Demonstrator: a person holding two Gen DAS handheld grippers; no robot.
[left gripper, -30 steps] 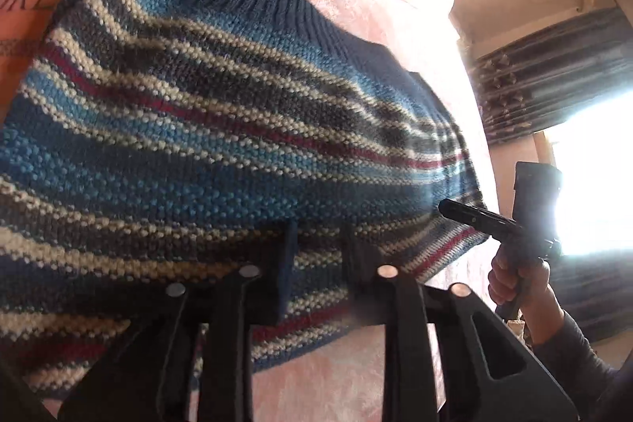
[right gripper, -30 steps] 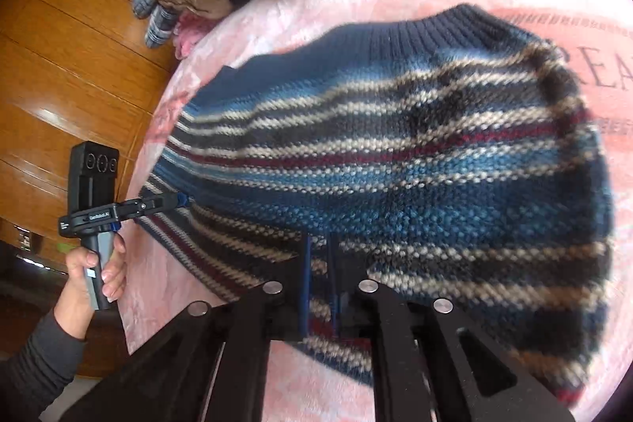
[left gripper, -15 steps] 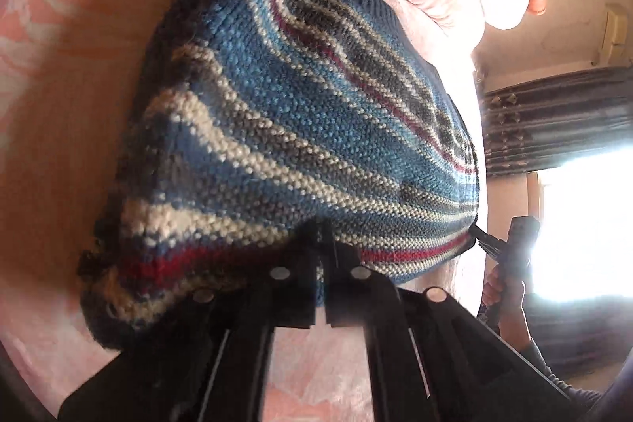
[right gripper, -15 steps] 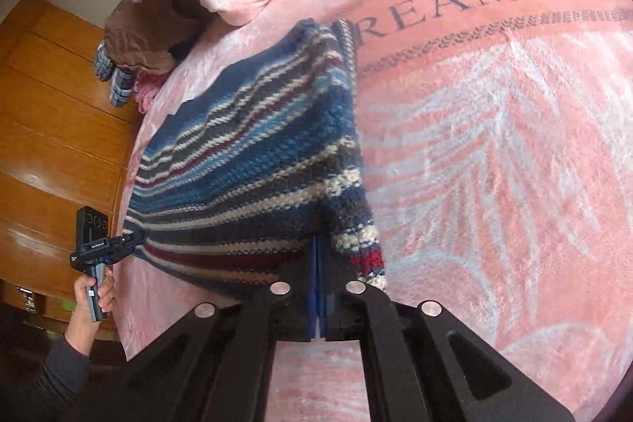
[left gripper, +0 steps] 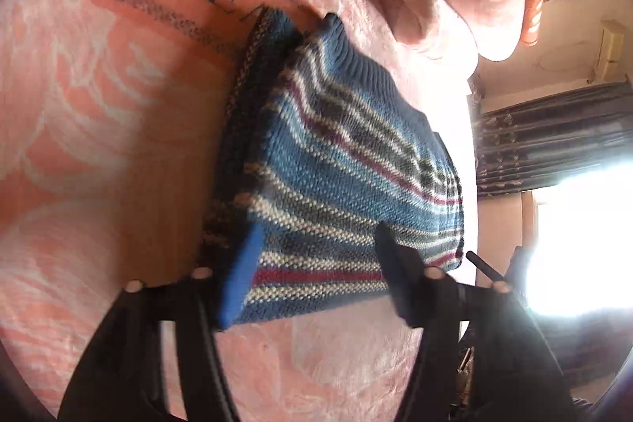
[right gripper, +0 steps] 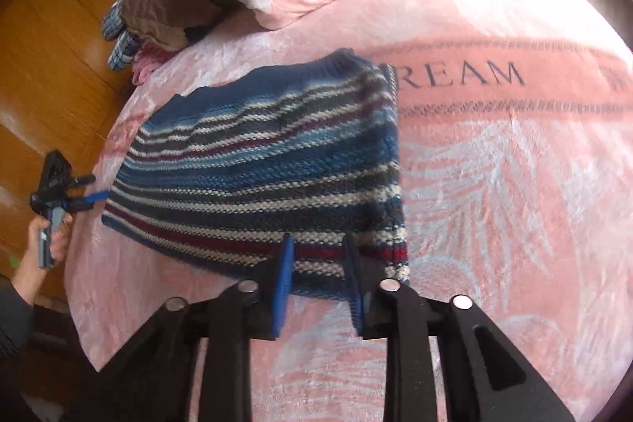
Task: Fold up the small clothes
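On plush pink blanket (right gripper: 494,184), folded chunky-knit striped sweater (right gripper: 261,176), both hand-held grippers (left gripper: 312,267) (right gripper: 318,275) spread apart

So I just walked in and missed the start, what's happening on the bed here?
A person is folding a striped knit sweater on a pink blanket, using a handheld gripper in each hand. The sweater lies folded over. Both grippers are open: the right gripper is at the sweater's near hem with its fingers spread, and the left gripper is at the opposite end. Neither grips the fabric.
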